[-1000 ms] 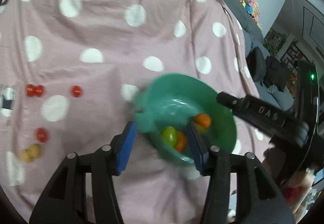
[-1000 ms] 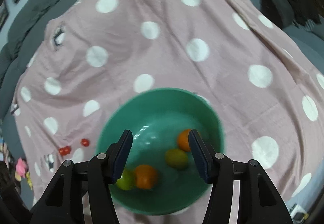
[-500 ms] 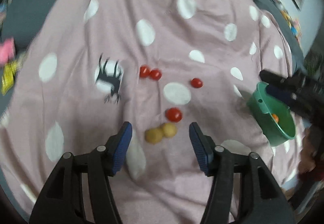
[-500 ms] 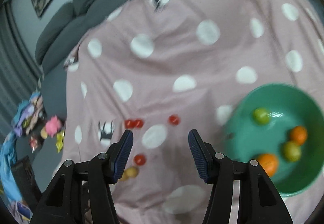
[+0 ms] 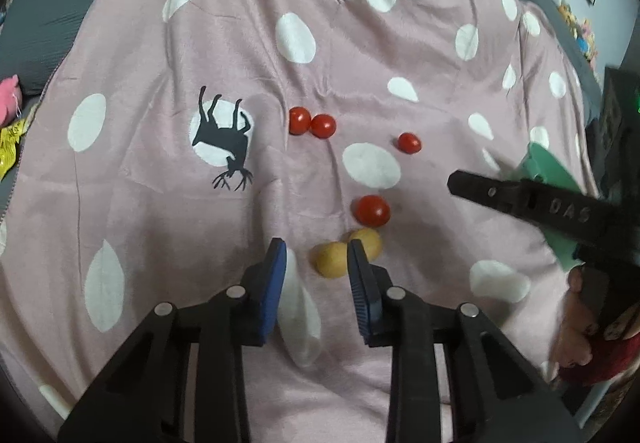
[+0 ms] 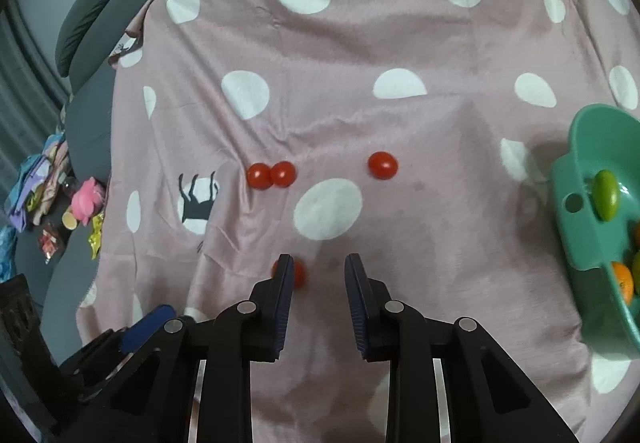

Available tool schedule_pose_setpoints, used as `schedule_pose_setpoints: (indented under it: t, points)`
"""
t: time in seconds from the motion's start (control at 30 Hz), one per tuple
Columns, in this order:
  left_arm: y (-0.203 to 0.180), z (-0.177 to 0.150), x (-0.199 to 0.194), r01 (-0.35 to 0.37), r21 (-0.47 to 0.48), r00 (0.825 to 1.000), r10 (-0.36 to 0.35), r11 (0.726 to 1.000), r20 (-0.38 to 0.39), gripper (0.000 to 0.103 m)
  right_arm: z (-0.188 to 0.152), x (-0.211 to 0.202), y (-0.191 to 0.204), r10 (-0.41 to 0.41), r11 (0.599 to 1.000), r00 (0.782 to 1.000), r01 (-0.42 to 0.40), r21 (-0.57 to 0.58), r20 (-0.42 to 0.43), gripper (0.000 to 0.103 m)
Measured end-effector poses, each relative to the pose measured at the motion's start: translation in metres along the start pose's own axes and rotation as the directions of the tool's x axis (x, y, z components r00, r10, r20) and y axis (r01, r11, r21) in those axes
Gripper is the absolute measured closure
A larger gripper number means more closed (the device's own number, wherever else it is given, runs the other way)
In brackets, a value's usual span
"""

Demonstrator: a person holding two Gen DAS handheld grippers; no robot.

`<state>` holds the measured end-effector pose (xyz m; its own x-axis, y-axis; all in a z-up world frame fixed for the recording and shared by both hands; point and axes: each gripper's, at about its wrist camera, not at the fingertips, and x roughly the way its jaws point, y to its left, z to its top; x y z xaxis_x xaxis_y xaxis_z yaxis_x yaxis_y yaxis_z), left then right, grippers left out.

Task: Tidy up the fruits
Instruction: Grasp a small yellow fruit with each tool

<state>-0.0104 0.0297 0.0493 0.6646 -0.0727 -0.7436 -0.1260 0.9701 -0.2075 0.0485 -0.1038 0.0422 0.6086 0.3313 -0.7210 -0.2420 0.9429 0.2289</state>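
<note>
Several red cherry tomatoes lie on the pink dotted blanket: a pair (image 5: pixel 311 123), a single one (image 5: pixel 409 143) and a larger one (image 5: pixel 372 211). Two yellow fruits (image 5: pixel 331 260) lie side by side just ahead of my left gripper (image 5: pixel 316 261), which is open with its right finger in front of them. My right gripper (image 6: pixel 318 271) is open and empty, with one tomato (image 6: pixel 298 275) half hidden behind its left finger. The green bowl (image 6: pixel 580 179) at the right holds a green fruit (image 6: pixel 605 194) and orange fruits (image 6: pixel 624 281).
The pink dotted blanket (image 5: pixel 320 43) covers a grey sofa (image 6: pixel 104 3). Toys and wrappers (image 6: pixel 80 203) lie off the blanket's left edge. The right gripper's black arm (image 5: pixel 552 205) crosses in front of the bowl's rim (image 5: pixel 548 167) in the left wrist view.
Both grippers have swung left away from the bowl toward the loose fruit. The left gripper has come close to the two yellow fruits. The bowl has slid to the right edge of both views.
</note>
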Motion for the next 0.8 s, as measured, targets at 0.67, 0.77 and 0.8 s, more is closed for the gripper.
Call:
schedule_pose_setpoints:
  t: [0.67, 0.77, 0.8]
  points:
    - [0.018, 0.032, -0.005, 0.119, -0.005, 0.991, -0.119, 0.993, -0.067, 0.089, -0.006, 0.04, 0.011, 0.131, 0.991, 0.976, -0.122, 0.063, -0.175, 0.068]
    - [0.015, 0.045, -0.001, 0.161, 0.023, 0.983, -0.158, 0.987, -0.09, 0.088, -0.008, 0.047, 0.017, 0.147, 0.989, 0.965, -0.136, 0.063, -0.216, 0.068]
    - [0.013, 0.05, 0.003, 0.163, 0.032, 0.982, -0.159, 0.986, -0.102, 0.088, -0.009, 0.048, 0.019, 0.147, 0.989, 0.964, -0.137, 0.059, -0.221, 0.068]
